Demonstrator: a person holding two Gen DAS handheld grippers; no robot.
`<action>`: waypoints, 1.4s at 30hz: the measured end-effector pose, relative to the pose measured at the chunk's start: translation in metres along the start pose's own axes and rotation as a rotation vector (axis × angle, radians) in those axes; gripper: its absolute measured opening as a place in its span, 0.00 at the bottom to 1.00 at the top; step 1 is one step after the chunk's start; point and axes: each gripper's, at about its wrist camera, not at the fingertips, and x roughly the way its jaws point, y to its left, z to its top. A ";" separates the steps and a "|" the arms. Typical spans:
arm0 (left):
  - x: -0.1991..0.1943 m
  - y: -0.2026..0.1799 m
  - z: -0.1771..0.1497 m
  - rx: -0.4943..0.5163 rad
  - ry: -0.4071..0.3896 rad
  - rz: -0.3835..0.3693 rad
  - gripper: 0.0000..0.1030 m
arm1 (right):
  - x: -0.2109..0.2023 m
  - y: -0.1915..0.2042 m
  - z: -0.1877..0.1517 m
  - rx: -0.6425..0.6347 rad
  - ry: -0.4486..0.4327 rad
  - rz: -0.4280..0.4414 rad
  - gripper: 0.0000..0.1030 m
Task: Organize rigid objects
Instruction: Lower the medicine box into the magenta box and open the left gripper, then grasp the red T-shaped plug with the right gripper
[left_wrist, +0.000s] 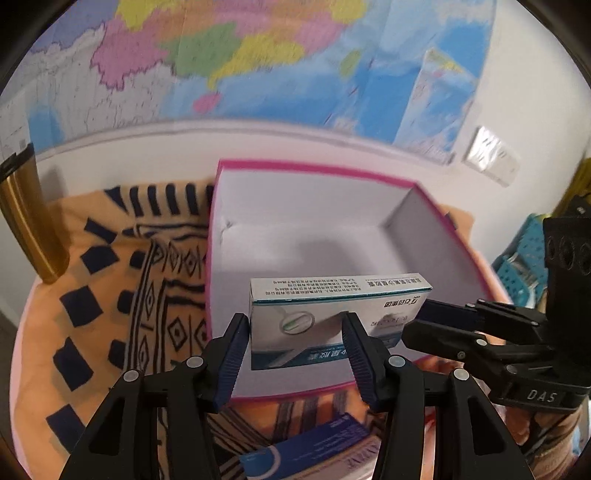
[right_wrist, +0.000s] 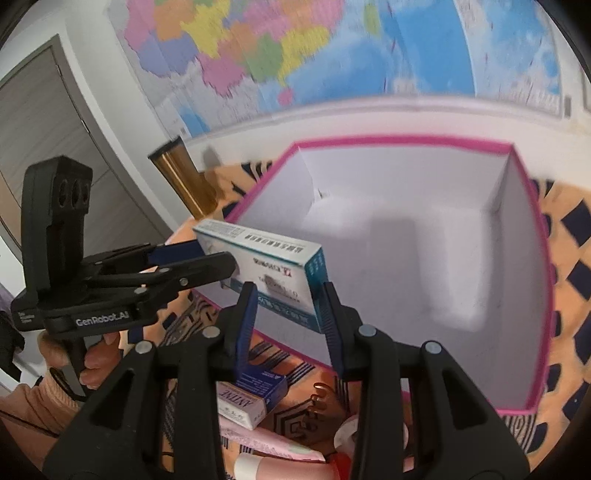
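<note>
Left gripper (left_wrist: 295, 354) clamps the white-teal medicine box (left_wrist: 332, 314) at its long faces, holding it above the near edge of the pink box (left_wrist: 317, 170). Right gripper (right_wrist: 288, 314) brackets its end; contact unclear. Blue carton (right_wrist: 258, 387) lies on the cloth (left_wrist: 110, 280).

Black plastic grippers — ribbed navy fingers (left_wrist: 236, 354), silver rivets, "GenRobot.AI" and "DAS" lettering, peach sleeve (right_wrist: 29, 402).
</note>
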 end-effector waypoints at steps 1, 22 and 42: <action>0.004 0.000 0.000 -0.001 0.013 0.020 0.51 | 0.005 -0.003 0.000 0.012 0.014 0.004 0.37; -0.045 -0.027 -0.020 0.106 -0.223 0.025 0.66 | -0.040 -0.014 -0.014 -0.006 -0.064 -0.060 0.45; -0.036 -0.082 -0.101 0.175 -0.100 -0.182 0.67 | -0.071 -0.034 -0.136 0.057 0.039 -0.089 0.45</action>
